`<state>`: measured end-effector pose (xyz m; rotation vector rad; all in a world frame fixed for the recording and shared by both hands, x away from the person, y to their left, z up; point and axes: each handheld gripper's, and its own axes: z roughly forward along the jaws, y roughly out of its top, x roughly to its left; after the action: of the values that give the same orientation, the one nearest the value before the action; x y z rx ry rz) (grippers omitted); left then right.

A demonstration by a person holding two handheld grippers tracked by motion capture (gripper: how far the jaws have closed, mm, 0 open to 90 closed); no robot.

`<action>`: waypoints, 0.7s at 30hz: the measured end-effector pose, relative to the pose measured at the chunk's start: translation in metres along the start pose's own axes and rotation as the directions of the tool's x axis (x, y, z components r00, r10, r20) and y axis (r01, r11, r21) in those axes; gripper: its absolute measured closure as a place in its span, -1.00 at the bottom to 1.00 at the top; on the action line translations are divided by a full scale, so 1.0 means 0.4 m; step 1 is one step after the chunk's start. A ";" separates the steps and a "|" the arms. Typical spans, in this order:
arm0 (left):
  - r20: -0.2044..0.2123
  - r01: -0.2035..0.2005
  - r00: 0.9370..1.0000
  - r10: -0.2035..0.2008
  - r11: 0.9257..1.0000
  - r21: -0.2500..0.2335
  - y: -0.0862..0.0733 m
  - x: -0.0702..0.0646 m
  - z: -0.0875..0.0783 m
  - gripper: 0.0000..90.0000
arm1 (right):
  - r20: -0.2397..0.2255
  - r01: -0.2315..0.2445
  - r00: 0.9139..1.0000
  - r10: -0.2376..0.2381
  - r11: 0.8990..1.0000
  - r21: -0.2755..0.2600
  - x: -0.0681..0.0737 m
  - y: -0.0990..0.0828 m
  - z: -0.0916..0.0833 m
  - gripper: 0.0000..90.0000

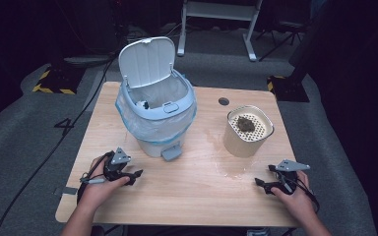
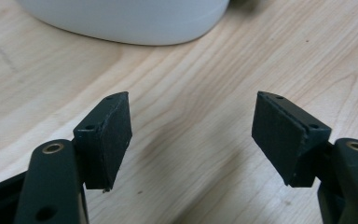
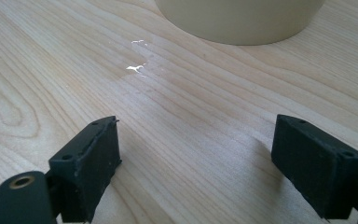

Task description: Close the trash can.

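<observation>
A person sits at a light wooden table, one gripper in each hand, both resting low near the front edge. The left gripper lies at the left front of the table, its jaws pointing inward and spread wide with nothing between them; in the left gripper view the two black pads stand well apart over bare wood, and the rounded white base of the bin curves across the top of that picture. The right gripper sits at the right front, its jaws also wide and empty; in the right gripper view its pads frame plain tabletop, with a small glossy wet patch ahead and the lower wall of the beige container beyond that. From above, the pedal bin stands left of centre with its white lid tipped up and back, a clear liner bag folded over its pale blue rim, and a foot pedal sticking out at the front. The beige container stands to the right, well apart from the bin, topped by a perforated insert holding a dark clump. I cannot tell what the clump is.
</observation>
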<state>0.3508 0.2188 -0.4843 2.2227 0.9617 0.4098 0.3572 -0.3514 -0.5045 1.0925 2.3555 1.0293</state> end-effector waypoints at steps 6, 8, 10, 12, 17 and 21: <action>0.051 0.038 0.998 -0.036 0.998 -0.040 0.013 0.007 -0.044 -0.25 | 0.001 0.001 1.000 -0.001 1.000 0.000 0.000 0.000 0.000 -0.66; 0.077 0.047 0.996 -0.042 0.997 -0.065 0.025 0.012 -0.072 -0.22 | 0.000 0.000 1.000 0.000 1.000 0.000 0.000 0.000 0.000 -0.66; 0.082 0.043 0.996 -0.036 0.996 -0.082 0.036 0.016 -0.091 -0.20 | -0.001 0.000 1.000 0.000 1.000 -0.001 0.000 0.001 0.001 -0.66; 0.087 0.047 0.995 -0.038 0.994 -0.103 0.048 0.019 -0.111 -0.19 | -0.001 0.001 1.000 -0.001 1.000 -0.001 0.000 0.001 0.001 -0.66; 0.057 0.010 0.998 -0.003 0.993 -0.121 0.082 0.022 -0.151 -0.18 | -0.001 0.001 1.000 -0.001 1.000 -0.001 0.000 0.001 0.001 -0.66; 0.051 -0.004 0.999 0.012 0.988 -0.156 0.105 0.025 -0.181 -0.17 | -0.001 0.000 1.000 0.000 1.000 -0.001 0.000 0.001 0.001 -0.66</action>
<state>0.3422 0.2380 -0.4025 2.0863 0.8635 0.4154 0.3577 -0.3511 -0.5047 1.0916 2.3550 1.0315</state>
